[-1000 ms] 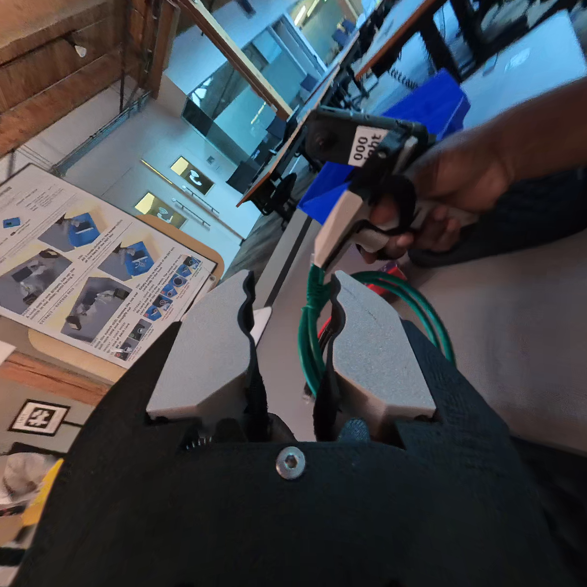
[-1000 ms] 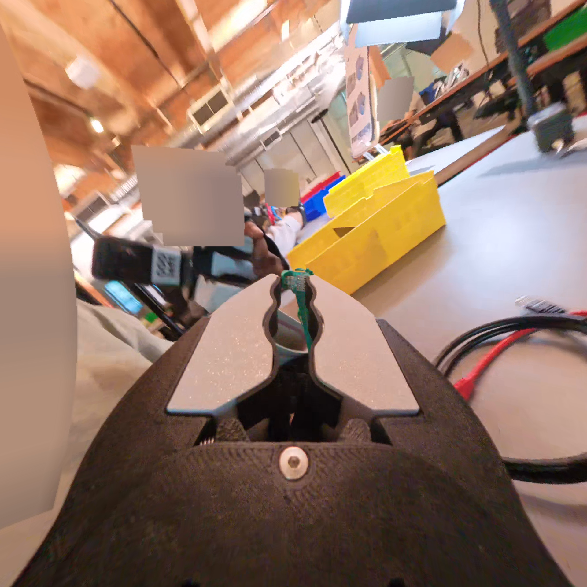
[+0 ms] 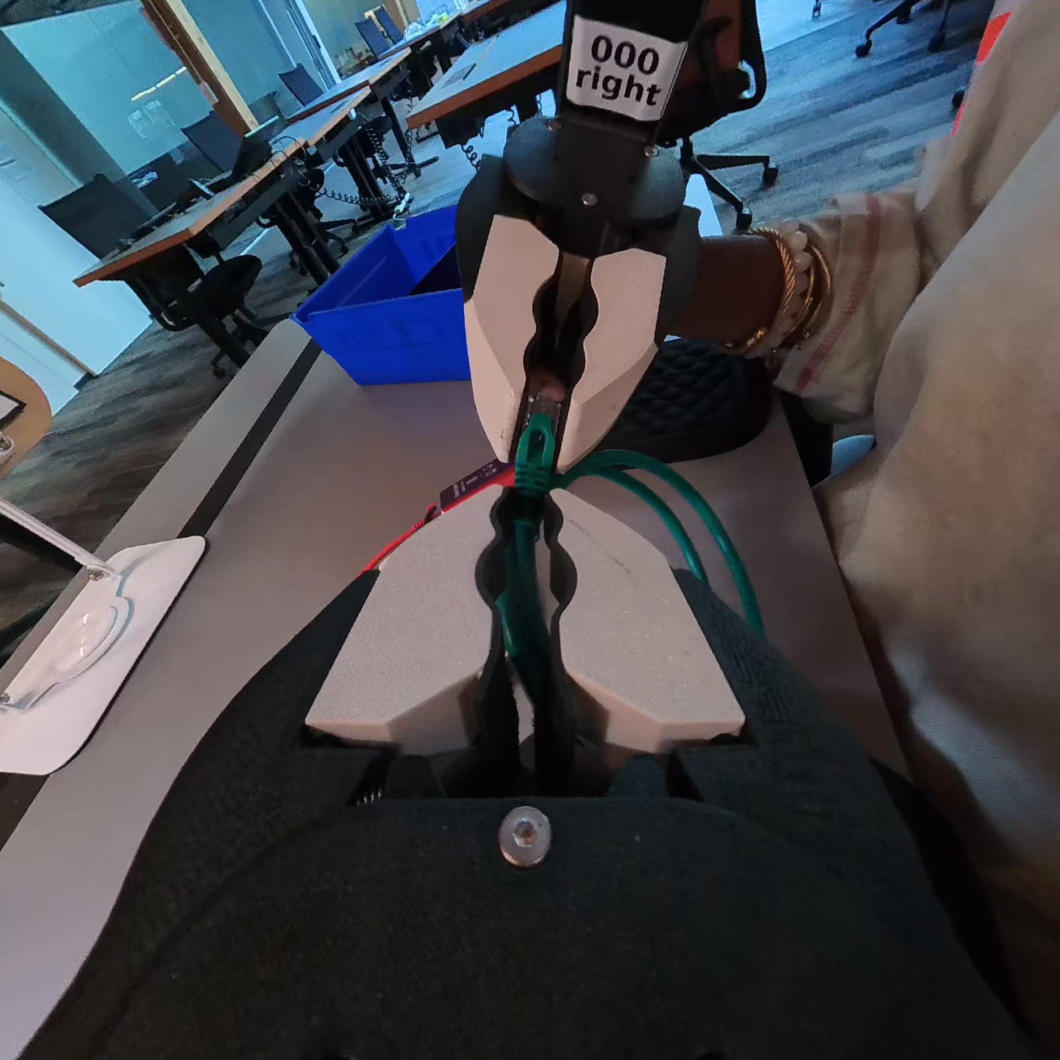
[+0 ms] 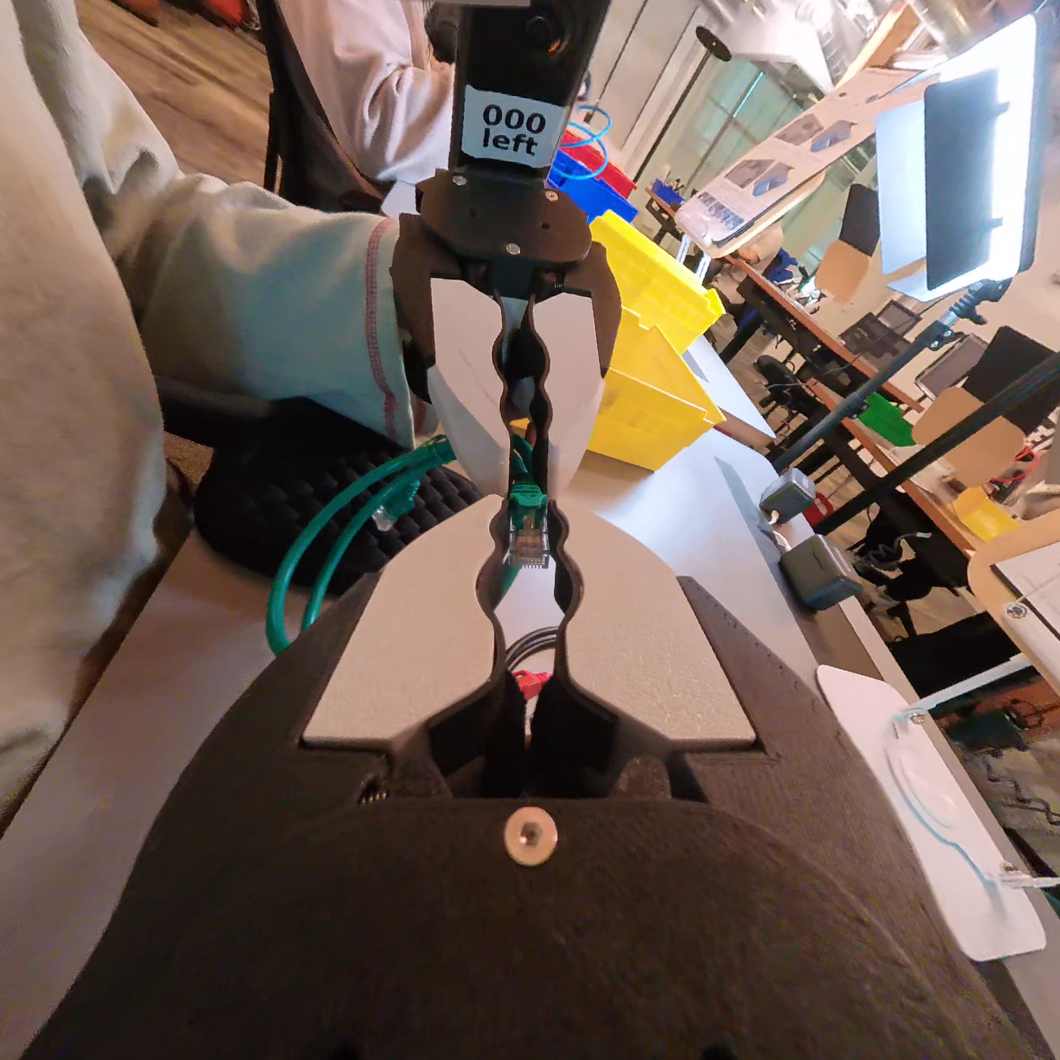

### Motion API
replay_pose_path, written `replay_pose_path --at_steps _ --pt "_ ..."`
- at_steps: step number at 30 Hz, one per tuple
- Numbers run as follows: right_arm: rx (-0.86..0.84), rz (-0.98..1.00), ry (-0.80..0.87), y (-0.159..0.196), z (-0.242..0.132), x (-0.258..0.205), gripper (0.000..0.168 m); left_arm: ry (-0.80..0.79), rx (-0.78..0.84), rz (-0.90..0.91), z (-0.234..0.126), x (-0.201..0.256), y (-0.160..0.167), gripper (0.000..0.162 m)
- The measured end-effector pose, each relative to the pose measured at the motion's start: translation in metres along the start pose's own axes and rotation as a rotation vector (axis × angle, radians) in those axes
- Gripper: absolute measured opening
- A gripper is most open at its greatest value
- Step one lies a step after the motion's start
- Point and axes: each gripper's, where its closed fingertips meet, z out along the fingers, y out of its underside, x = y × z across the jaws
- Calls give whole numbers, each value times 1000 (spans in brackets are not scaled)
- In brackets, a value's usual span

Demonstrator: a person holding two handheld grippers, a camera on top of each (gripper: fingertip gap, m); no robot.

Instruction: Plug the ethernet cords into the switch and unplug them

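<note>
A green ethernet cord point(image 3: 711, 527) loops over the grey table point(image 3: 321, 470). My left gripper point(image 3: 529, 507) is shut on the cord just behind its plug. My right gripper point(image 4: 526, 507) faces it tip to tip and is shut on that green plug point(image 4: 527, 536), whose clear connector points back toward the right camera. The right gripper also shows in the left wrist view point(image 3: 536, 459), and the left gripper in the right wrist view point(image 4: 525, 486). The cord's other plug point(image 4: 396, 505) hangs free at the left. I cannot make out a switch.
A blue bin point(image 3: 390, 338) stands behind the grippers on one side, yellow bins point(image 4: 648, 401) on the other. A black mesh pad point(image 4: 298, 476) lies under the person's sleeve point(image 4: 258, 310). A white stand base point(image 4: 929, 803), grey boxes point(image 4: 814, 568), a black cable and a red plug point(image 4: 530, 682) lie nearby. Only a small space, under 4 cm, lies between the two pairs of fingers.
My left gripper was open beside the cord; it has swung round to face the right gripper and closed on the cord. The right gripper still holds the green plug.
</note>
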Motion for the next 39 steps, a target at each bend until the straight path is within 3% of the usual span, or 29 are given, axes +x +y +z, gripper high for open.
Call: replay_pose_path --at_steps 8,10,11,13,14,17,20,23,25,31,33,35,39 --pt "-39 -30 13 -2 -13 0 12 -3 -11 6 -10 0 -2 0" --pt "-12 -7 121 -3 -33 19 12 -162 -285 61 -29 -26 43 0" --pt "71 35 165 -10 -53 30 12 -181 -321 63 -38 -30 58 0" --pt "181 90 184 -21 -80 38 12 -91 -35 -83 -38 -17 24 0" --pt "147 90 181 -17 -80 39 12 -110 99 -92 -41 -20 1 0" --pt "101 98 126 -11 -62 29 13 -231 235 39 -41 -34 -37 21" --pt "103 90 82 -10 -49 21 13 -116 210 71 -12 -19 -46 30" --pt "137 87 29 -17 -44 11 13 -21 112 138 12 -5 -32 30" --pt "146 86 7 -21 -43 7 12 8 35 187 21 -1 -19 21" --pt "158 105 -8 -24 -45 5 12 7 70 157 17 -1 -22 14" --pt "148 106 -27 -23 -42 4 12 1 74 177 19 0 -24 27" --pt "137 101 -38 -21 -39 2 12 22 48 206 21 5 -22 16" --pt "121 96 -20 -20 -42 4 12 -2 50 193 19 3 -20 15"
